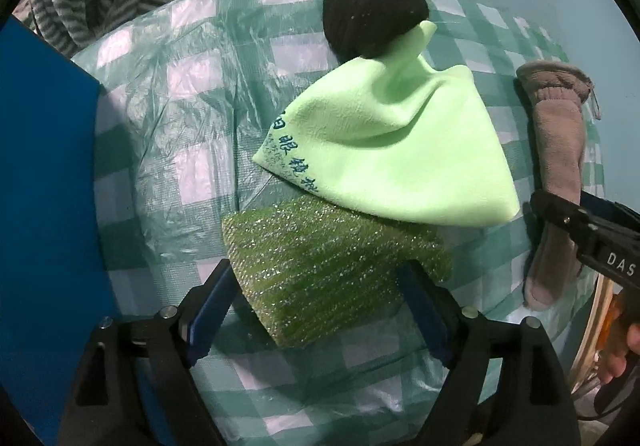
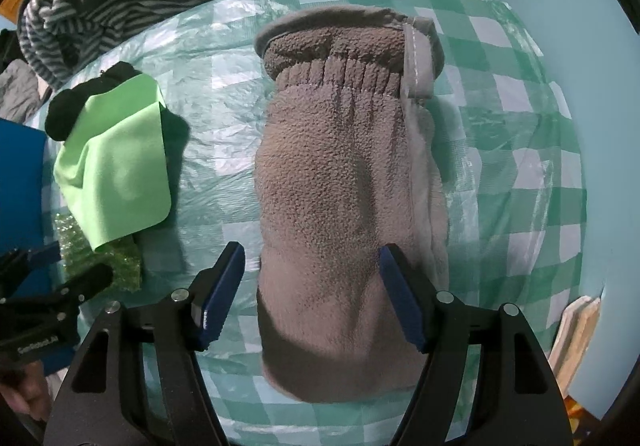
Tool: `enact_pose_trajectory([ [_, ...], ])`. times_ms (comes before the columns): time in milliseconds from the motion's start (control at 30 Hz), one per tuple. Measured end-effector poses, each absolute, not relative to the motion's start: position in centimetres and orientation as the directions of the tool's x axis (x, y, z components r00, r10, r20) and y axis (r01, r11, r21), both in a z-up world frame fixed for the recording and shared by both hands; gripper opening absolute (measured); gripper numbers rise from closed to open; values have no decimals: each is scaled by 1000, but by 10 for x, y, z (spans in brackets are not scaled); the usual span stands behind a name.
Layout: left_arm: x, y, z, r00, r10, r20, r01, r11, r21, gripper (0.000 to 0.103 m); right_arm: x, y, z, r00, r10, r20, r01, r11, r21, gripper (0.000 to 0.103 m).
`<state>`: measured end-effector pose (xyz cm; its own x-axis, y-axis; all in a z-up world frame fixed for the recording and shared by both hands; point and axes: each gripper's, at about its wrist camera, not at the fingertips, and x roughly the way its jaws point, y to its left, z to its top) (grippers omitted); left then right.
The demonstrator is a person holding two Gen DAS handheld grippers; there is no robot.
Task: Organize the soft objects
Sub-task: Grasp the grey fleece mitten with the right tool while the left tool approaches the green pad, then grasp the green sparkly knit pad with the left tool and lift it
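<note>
The left claw [image 1: 316, 310] stood wide open, with the sponge [image 1: 332, 270] between its fingers; the pads seemed near the sponge's sides but not pressing it, so I judge the grip was not yet made. The cloth [image 1: 396, 150] lay just ahead of this claw, its edge covering the far part of the sponge, and the sock [image 1: 372, 18] sat on the cloth's far corner. Probably this stacking was the reason for the low approach: the sponge must come out from under the cloth.

The right claw [image 2: 312, 302] was also wide. The mitten [image 2: 348, 198] lay lengthwise between its fingers, the cuff pointing away; the right pad looked to touch the fleece, while the left one was apart. This alignment would allow a squeeze across the narrow width.

Everything rested on the table [image 2: 520, 126], under a checked plastic cover.
</note>
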<state>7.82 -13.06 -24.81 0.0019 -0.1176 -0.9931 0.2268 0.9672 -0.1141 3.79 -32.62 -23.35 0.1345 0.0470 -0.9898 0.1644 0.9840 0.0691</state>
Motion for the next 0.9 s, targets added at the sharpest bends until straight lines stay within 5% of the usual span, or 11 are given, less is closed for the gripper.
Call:
enact_pose_trajectory([
  [133,75,-133,-247,22,-106,-994,242,965,-97,82,36,-326,-234,145,2,-989,154,988,25,46],
  [267,62,-135,-241,67,-92,-993,260,963,-72,66,29,-333,-229,166,14,-986,153,987,40,22],
  [467,54,-123,-234,61,-152,-987,250,959,-132,21,19,-341,-219,206,68,-976,146,984,100,18],
  [900,24,-101,-207,110,-200,-974,211,962,-174,14,-9,-349,-189,275,141,-951,136,973,184,16],
])
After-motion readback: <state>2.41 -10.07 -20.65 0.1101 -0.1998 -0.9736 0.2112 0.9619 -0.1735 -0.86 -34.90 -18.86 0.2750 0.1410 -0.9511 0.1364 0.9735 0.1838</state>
